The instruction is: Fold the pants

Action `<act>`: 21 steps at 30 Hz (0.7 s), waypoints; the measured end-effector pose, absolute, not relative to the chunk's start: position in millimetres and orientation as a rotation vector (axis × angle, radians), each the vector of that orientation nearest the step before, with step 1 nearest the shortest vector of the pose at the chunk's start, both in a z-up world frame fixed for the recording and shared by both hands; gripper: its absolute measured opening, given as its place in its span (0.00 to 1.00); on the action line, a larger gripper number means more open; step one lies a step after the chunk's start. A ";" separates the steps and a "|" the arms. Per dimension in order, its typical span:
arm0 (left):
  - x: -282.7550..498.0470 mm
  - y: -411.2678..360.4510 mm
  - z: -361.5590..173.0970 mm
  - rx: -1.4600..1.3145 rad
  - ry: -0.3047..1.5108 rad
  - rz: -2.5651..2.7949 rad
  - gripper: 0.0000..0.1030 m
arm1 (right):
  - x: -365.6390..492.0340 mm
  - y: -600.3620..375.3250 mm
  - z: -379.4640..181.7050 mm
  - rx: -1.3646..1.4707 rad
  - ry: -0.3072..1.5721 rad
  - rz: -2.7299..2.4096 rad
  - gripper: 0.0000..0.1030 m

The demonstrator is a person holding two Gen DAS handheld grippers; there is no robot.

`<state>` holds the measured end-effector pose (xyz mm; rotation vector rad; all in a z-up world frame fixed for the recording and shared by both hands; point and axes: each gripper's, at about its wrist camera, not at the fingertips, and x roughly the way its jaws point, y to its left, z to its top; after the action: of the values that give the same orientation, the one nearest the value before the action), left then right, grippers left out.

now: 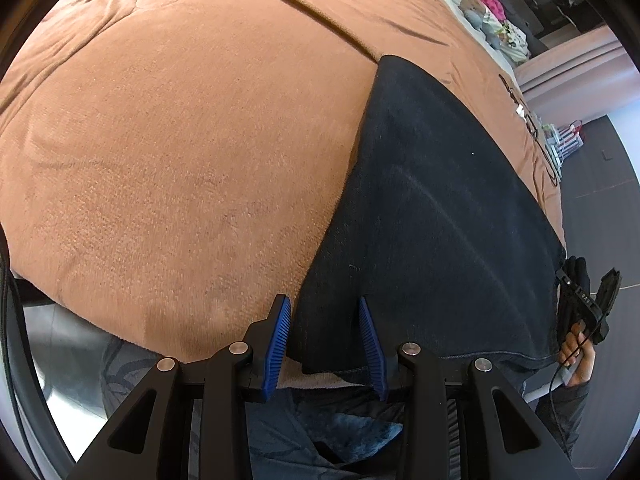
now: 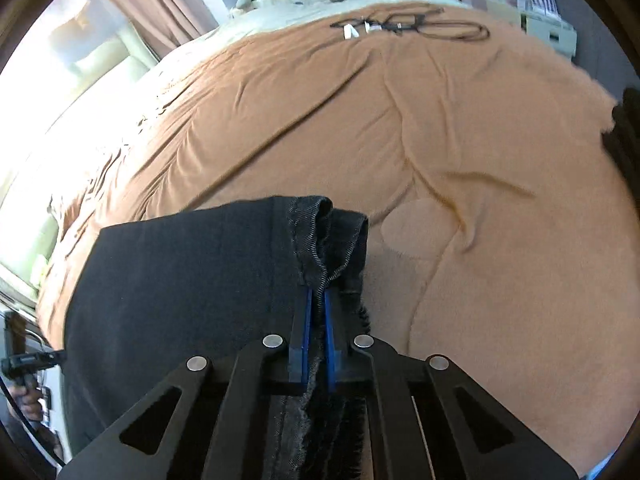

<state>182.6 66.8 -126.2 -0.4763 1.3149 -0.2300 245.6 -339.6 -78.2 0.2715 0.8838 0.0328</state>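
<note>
Right wrist view: right gripper point(image 2: 318, 300) jaws clamp pants point(image 2: 180, 280), hiding the hem.

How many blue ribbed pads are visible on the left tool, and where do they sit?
2. One blue ribbed pad sits over the brown fleece blanket; the other over the black pants. The pants' corner lies between them, unpressed.

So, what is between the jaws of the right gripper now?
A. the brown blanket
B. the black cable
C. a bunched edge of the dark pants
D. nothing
C: in the right wrist view the right gripper has its jaws shut on a bunched edge of the dark pants, which lie on the brown blanket.
</note>
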 end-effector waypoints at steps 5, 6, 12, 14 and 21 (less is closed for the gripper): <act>181.5 66.7 -124.3 -0.477 1.310 -0.230 0.37 | 241.1 -335.3 -61.1 0.254 0.860 -0.009 0.00; 180.5 68.4 -123.2 -0.484 1.302 -0.230 0.37 | 239.9 -332.6 -58.9 0.242 0.858 -0.016 0.00; 180.0 75.9 -125.3 -0.536 1.274 -0.241 0.49 | 239.6 -326.9 -53.7 0.224 0.869 -0.082 0.00; 181.0 75.2 -128.5 -0.555 1.268 -0.248 0.50 | 244.7 -326.1 -57.2 0.226 0.882 -0.096 0.00; 185.4 74.8 -137.9 -0.682 1.239 -0.305 0.50 | 257.2 -317.5 -74.1 0.214 0.952 -0.129 0.01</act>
<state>185.4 74.8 -137.9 -0.6821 1.2390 -0.3046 257.2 -317.5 -74.1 0.2138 0.9518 -0.1287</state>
